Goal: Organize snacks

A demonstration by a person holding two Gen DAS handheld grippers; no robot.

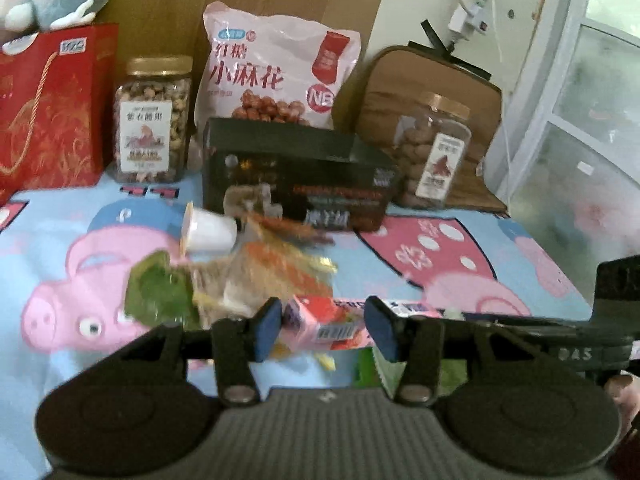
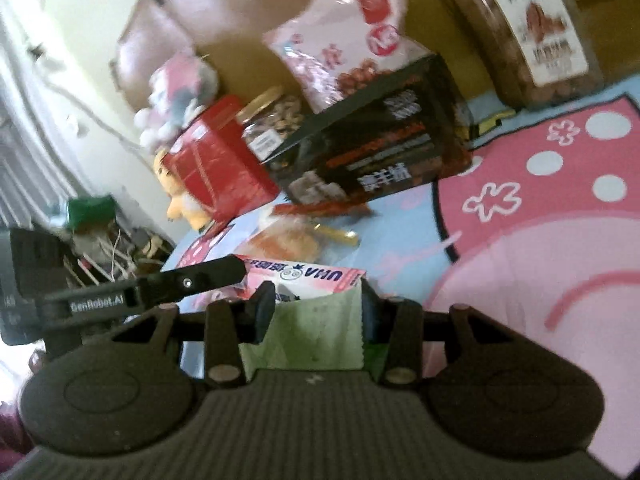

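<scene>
Holding a small pink cardboard drink carton (image 1: 324, 326) between its blue pads, the left gripper (image 1: 325, 328) hangs low over the blue cartoon-pig bedsheet (image 1: 60, 248). Its jaws stand part-way closed on the carton's two ends; the pads look pressed to it, though blur makes the contact hard to confirm.

Running left to right beyond that gripper: a red gift bag with a gold cord handle (image 1: 48, 108) stands at the far left, then a clear plastic jar of nuts with a gold lid (image 1: 152, 120), then an upright pink bag of twisted snacks (image 1: 276, 72). These already form a back row, probably the tidy line that the loose items are meant to join. In front of the pink bag lies a black rectangular carton (image 1: 296, 176), and farther right a second clear jar of brown nuts (image 1: 434, 152) leans against a tan padded bag (image 1: 432, 84).

Just ahead of the left gripper sits a loose heap: a white jelly cup on its side (image 1: 208, 228), a green wrapper (image 1: 160, 292) and crinkled orange sachets (image 1: 276, 268).

The right gripper (image 2: 318, 308) pinches a pale green packet (image 2: 316, 332) between half-closed jaws, close beside the pink carton, likely carrying both together.
</scene>
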